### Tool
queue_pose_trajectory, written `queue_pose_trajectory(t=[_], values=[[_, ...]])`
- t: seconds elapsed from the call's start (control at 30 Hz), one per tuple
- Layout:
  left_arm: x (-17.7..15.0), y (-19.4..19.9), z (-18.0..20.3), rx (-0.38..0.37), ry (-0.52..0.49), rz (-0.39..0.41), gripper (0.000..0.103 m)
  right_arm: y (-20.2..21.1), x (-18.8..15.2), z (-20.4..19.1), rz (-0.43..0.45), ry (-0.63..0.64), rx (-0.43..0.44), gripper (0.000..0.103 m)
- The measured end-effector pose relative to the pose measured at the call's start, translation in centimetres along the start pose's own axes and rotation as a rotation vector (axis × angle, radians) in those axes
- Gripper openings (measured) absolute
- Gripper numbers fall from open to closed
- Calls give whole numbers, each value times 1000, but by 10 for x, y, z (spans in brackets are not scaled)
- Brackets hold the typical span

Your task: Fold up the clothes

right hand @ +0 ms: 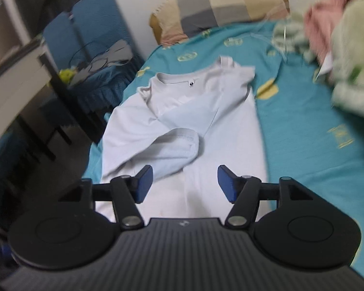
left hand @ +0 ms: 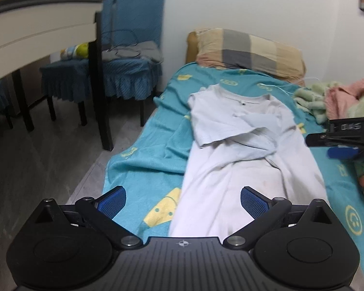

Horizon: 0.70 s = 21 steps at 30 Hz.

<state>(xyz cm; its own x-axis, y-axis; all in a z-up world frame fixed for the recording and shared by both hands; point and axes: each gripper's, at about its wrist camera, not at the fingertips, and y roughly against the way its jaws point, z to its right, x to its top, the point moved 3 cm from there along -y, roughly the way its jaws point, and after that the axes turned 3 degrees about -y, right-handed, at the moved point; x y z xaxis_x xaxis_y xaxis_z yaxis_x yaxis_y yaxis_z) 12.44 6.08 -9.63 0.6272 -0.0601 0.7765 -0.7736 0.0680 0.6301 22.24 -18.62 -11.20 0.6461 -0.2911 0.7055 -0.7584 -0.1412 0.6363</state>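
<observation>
A pale T-shirt [left hand: 242, 150] lies lengthwise down the middle of the bed [left hand: 143, 150], collar toward the pillow [left hand: 250, 48] end, both sleeves already crossed over its chest. The left gripper [left hand: 183, 202] and right gripper [right hand: 185, 181] hover spread and empty near the hem. Next, likely, pinching the hem to fold upward.

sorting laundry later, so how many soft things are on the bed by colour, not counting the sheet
White: 1, the t-shirt laid flat with both sleeves folded in
Plaid beige and grey: 1, the pillow at the head
Pale green: 1, the fluffy blanket heaped at the side
Pink: 1, the pink cloth in that same heap
Total: 4
</observation>
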Motion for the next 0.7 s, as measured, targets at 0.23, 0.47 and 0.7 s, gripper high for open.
queue_pose_trajectory(t=[0.23, 0.47, 0.7], values=[[-1, 28, 17, -37, -27, 58, 102, 92, -12, 4, 80, 44, -41, 62], [-2, 55, 24, -42, -41, 87, 102, 142, -35, 10, 182, 76, -42, 62], [-4, 64, 28, -37, -38, 96, 102, 133, -52, 26, 173, 36, -16, 62]])
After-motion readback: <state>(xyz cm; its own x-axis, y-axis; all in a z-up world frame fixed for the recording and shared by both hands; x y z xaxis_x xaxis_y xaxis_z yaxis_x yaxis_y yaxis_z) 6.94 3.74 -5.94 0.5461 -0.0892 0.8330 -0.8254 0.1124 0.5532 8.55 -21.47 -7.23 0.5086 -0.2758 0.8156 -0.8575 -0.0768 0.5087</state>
